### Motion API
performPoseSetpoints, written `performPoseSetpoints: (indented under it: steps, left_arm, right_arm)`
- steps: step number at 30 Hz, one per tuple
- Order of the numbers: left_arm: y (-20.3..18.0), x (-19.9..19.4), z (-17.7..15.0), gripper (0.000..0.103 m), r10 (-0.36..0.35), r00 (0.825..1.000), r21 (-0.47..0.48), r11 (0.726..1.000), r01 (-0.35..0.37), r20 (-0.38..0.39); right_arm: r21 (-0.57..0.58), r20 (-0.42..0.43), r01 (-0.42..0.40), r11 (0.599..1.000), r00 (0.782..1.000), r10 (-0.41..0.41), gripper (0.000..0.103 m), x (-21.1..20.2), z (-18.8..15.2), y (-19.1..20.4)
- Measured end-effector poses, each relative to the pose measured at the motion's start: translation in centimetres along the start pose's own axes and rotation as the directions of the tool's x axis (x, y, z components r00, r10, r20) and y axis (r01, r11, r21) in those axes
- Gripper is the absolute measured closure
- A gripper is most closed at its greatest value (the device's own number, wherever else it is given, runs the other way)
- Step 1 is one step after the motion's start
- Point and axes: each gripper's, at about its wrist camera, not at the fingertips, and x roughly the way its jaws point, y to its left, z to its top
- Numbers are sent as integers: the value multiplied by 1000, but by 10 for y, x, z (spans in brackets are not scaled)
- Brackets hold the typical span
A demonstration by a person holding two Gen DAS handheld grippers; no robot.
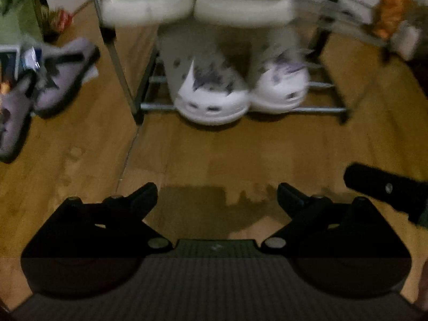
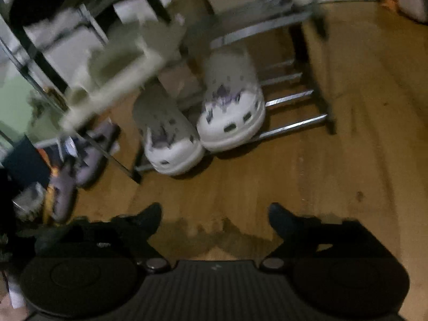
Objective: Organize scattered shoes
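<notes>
Clogs [image 1: 240, 91] sit paired on the shoe rack's [image 1: 318, 110] bottom rungs for tidy storage; both grippers' fingers [image 1: 145, 195] stand wide, holding nothing.

The right gripper [image 2: 214, 216] is held over the wood floor [image 2: 347, 174], jaws wide apart with nothing between them. Two white clogs [image 2: 203, 123] are set side by side on the rack's [image 2: 294, 124] lowest rails, toes outward. Grey slippers [image 2: 77, 171] are seen left, blurred.
</notes>
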Motion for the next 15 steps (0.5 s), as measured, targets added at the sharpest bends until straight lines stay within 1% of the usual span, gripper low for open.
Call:
performPoseSetpoints:
  steps: [2,3,5,7,8,10,13,15]
  left_arm:
    - [-12,-45,-8,0,7,998,24,1000,-9,65]
    - [-14,-59,-12,0,12,995,26,1000,-15,98]
    - [-13,-76,-18,0,18,990,24,999,-22,137]
    - [-17,-101,-28,0,22,992,-4,1000,-22,122]
    - [-16,-107,-31,0,29,993,-16,999,-27,117]
    - [-14,-125,-38,0,53,993,-41,998,-49,109]
    - [-17,-156,-46,0,137,983,-40,990,-133,121]
    - [-18,-175,-50,0,163,977,-39,987,-159,135]
  right_arm:
    - [-2,34,26,1000,999,-26,7,-35,2,7]
    - [-10,45,43,999,998,-42,6,-49,2,12]
    - [-45,58,79,996,995,-76,2,-76,3,25]
    - [-108,64,114,988,992,-108,2,-109,2,43]
    - [-124,63,118,985,992,-111,1,-116,1,47]
    - [-199,67,137,970,990,-127,0,-146,-5,68]
    - [-259,107,172,951,983,-149,0,-179,-12,90]
    - [-272,124,193,943,979,-164,0,-196,-17,100]
